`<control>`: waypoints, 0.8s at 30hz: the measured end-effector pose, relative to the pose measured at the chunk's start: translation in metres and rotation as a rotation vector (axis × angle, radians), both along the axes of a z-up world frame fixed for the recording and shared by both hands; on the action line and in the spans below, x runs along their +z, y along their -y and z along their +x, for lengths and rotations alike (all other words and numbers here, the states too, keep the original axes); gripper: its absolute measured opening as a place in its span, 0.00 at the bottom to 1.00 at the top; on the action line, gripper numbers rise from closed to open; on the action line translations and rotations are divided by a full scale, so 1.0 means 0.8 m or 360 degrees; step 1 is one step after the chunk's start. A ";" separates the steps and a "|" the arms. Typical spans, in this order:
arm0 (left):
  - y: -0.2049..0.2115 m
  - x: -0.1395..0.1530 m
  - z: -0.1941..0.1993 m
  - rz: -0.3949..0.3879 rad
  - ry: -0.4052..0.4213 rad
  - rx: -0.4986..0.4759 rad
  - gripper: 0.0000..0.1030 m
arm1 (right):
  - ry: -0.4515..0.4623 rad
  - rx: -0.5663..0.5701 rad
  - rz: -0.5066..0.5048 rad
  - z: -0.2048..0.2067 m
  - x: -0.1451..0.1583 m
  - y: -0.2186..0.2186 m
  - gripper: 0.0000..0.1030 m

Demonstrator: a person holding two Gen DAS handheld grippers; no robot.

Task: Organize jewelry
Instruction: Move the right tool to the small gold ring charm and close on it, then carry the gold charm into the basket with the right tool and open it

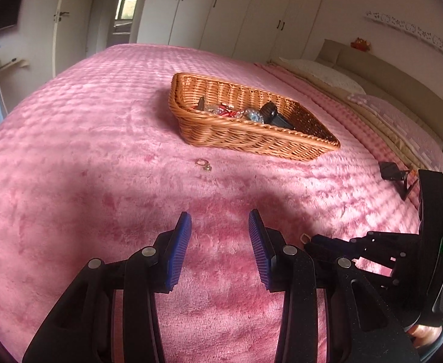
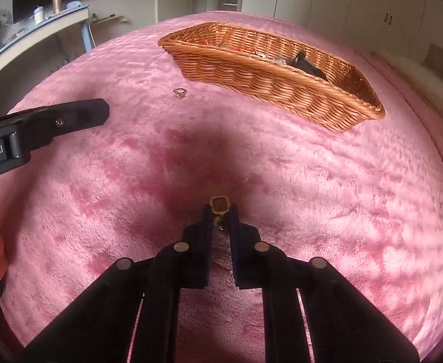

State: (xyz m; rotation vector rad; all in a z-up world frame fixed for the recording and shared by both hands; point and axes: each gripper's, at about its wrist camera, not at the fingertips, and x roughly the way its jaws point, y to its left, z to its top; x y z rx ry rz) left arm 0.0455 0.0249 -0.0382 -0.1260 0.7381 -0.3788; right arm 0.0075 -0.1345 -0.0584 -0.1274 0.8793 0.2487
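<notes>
Now pinching a gold-framed pendant (image 2: 219, 205) between the narrowed pads of the right gripper (image 2: 220, 211), low over the pink blanket (image 2: 312, 196), well short of the wicker basket (image 2: 270, 81). Left gripper (image 1: 220, 224) spread wide, holding nothing. Small ring (image 1: 203, 164) lying just before the basket, jewelry heaped inside it.

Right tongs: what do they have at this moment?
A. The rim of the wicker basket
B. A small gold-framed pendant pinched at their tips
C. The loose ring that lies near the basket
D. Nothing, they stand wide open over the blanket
B: in the right wrist view the right tongs are closed on a small gold-framed pendant just above the pink blanket, while the ring lies loose short of the wicker basket.
</notes>
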 end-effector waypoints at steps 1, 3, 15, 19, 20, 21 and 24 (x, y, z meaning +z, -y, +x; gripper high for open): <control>0.002 0.001 0.000 0.0023 -0.0002 0.0001 0.36 | -0.0024 -0.0002 0.0034 0.005 0.000 0.005 0.09; 0.008 0.004 0.005 0.0081 -0.0011 -0.0007 0.36 | -0.0051 -0.0016 0.0051 0.015 0.002 0.011 0.09; 0.038 -0.015 0.113 0.0222 -0.0183 -0.0052 0.32 | -0.0088 -0.0016 0.0247 0.078 0.002 0.044 0.09; 0.054 -0.031 0.134 0.0328 -0.0202 -0.0056 0.30 | -0.0102 -0.0011 0.0315 0.079 0.001 0.052 0.09; 0.061 -0.031 0.138 0.0381 -0.0189 -0.0061 0.30 | -0.0098 -0.0011 0.0309 0.079 0.001 0.051 0.09; 0.062 -0.032 0.140 0.0402 -0.0187 -0.0059 0.30 | -0.0087 -0.0009 0.0291 0.079 0.001 0.048 0.09; 0.066 -0.036 0.148 0.0440 -0.0193 -0.0053 0.23 | -0.0068 -0.0007 0.0268 0.075 0.002 0.045 0.09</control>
